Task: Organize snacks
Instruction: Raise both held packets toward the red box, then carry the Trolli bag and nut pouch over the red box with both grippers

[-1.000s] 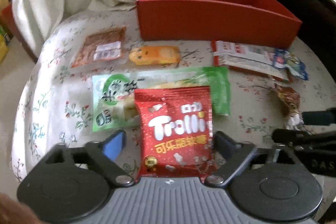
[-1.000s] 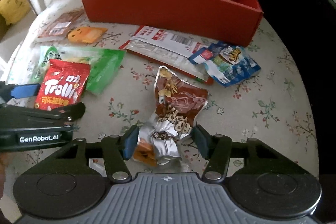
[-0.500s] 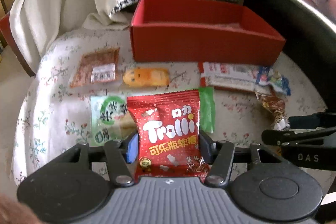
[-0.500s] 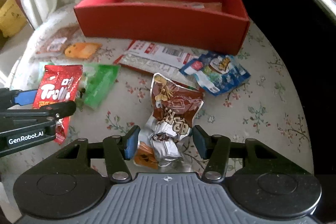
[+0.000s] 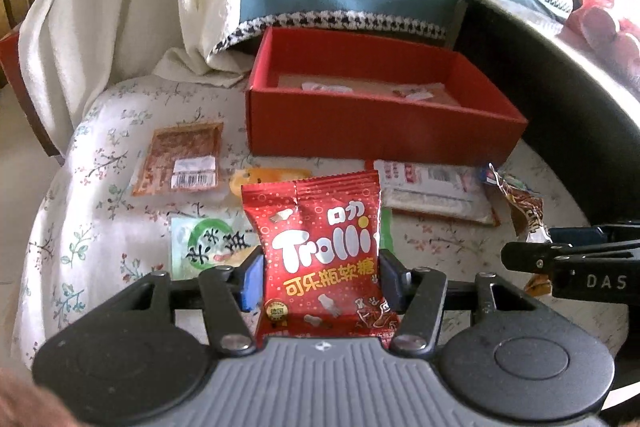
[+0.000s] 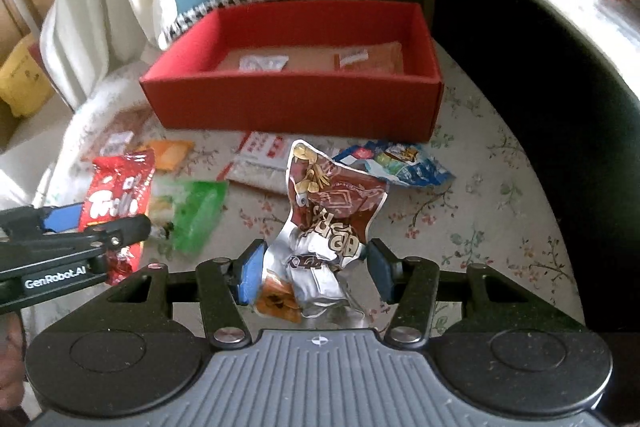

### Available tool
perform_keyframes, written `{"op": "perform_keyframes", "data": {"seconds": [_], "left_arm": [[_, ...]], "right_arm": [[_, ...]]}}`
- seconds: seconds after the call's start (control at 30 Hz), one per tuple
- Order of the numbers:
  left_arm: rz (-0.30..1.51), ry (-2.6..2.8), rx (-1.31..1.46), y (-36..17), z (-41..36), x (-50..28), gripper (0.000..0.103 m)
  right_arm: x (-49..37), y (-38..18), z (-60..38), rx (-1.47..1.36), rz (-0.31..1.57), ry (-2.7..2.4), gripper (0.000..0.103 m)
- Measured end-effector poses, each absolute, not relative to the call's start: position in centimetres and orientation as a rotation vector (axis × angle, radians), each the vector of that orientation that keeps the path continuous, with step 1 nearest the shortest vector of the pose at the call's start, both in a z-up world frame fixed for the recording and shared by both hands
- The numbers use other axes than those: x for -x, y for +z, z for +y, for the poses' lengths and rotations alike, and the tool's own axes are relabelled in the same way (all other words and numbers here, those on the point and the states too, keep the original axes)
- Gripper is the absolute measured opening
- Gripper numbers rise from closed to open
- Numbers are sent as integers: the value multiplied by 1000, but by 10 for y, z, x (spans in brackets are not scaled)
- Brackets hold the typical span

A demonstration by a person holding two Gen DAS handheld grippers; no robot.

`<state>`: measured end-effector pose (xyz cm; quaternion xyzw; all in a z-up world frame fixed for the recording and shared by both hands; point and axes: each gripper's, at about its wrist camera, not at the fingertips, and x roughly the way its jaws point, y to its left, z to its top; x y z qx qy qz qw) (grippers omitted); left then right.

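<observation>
My left gripper [image 5: 320,277] is shut on a red Trolli gummy bag [image 5: 320,247] and holds it upright above the table; it also shows in the right wrist view [image 6: 116,203]. My right gripper [image 6: 314,267] is shut on a crumpled brown and silver snack bag [image 6: 328,223], lifted off the table. A red open box [image 5: 376,99] stands at the back of the table, with flat packets on its floor [image 6: 312,61].
On the floral tablecloth [image 5: 80,187] lie a brown packet [image 5: 180,159], an orange packet [image 5: 272,175], a green packet [image 5: 212,247], a red-and-white packet [image 5: 432,191] and a blue packet [image 6: 400,163]. A dark curved edge [image 6: 540,107] rises at the right.
Both grippers have lifted with their bags and risen, so the inside of the red box now shows. The left gripper closed on the Trolli bag.
</observation>
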<state>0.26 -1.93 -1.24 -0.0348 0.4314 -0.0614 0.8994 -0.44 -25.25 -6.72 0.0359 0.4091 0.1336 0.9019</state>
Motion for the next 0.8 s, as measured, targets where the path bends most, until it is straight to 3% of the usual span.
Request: {"op": "perform_keyframes", "data": {"seconds": [0.8], "left_arm": [[694, -112, 79, 35, -19, -44, 50]], "right_arm": [[-13, -16, -258, -89, 651, 246, 62]]}}
